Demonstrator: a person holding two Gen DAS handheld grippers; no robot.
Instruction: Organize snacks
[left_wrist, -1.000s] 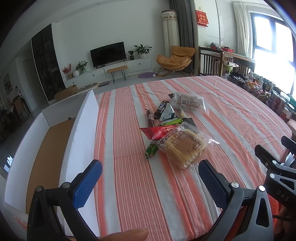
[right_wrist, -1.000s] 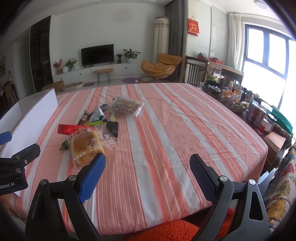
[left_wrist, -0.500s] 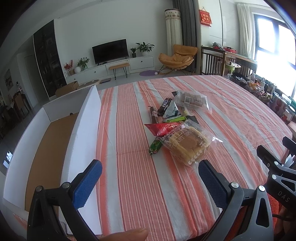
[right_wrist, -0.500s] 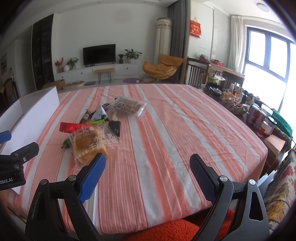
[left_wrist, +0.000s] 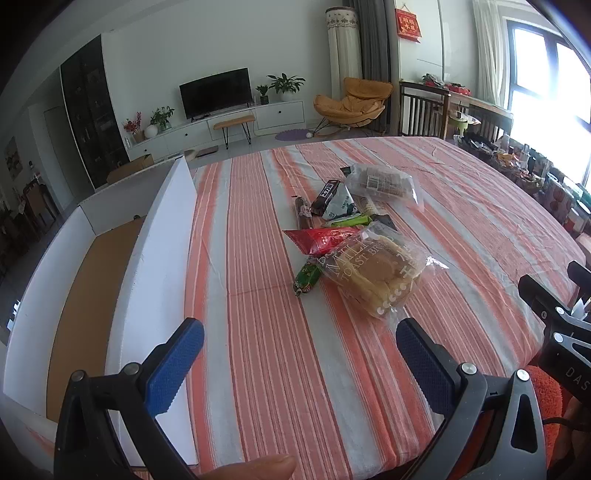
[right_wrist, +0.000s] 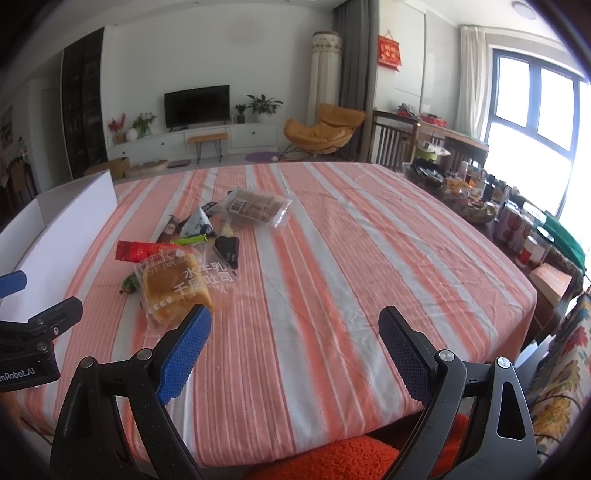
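A pile of snacks lies mid-table on the striped cloth. Nearest is a clear bag of toast bread (left_wrist: 373, 271) (right_wrist: 177, 288), with a red packet (left_wrist: 321, 239) (right_wrist: 142, 251) and a small green packet (left_wrist: 306, 277) beside it. Farther back lie a sausage stick (left_wrist: 303, 214), a dark bar (left_wrist: 325, 192), a white pouch (left_wrist: 341, 206) and a clear bag of biscuits (left_wrist: 384, 182) (right_wrist: 255, 206). An open white box (left_wrist: 155, 266) with a brown floor stands at the left. My left gripper (left_wrist: 300, 358) hangs open over the near cloth. My right gripper (right_wrist: 294, 347) is open too, empty, just right of the toast bag.
The round table's front edge (right_wrist: 295, 443) is close below both grippers. Jars, bowls and packets crowd a side table (right_wrist: 480, 206) at the right. An orange furry seat (right_wrist: 332, 461) sits below. A fingertip (left_wrist: 255, 467) shows at the bottom of the left wrist view.
Both cameras have risen and tilted slightly, so the snack pile sits a little lower in each view. Both grippers stay open and nothing on the table has moved.
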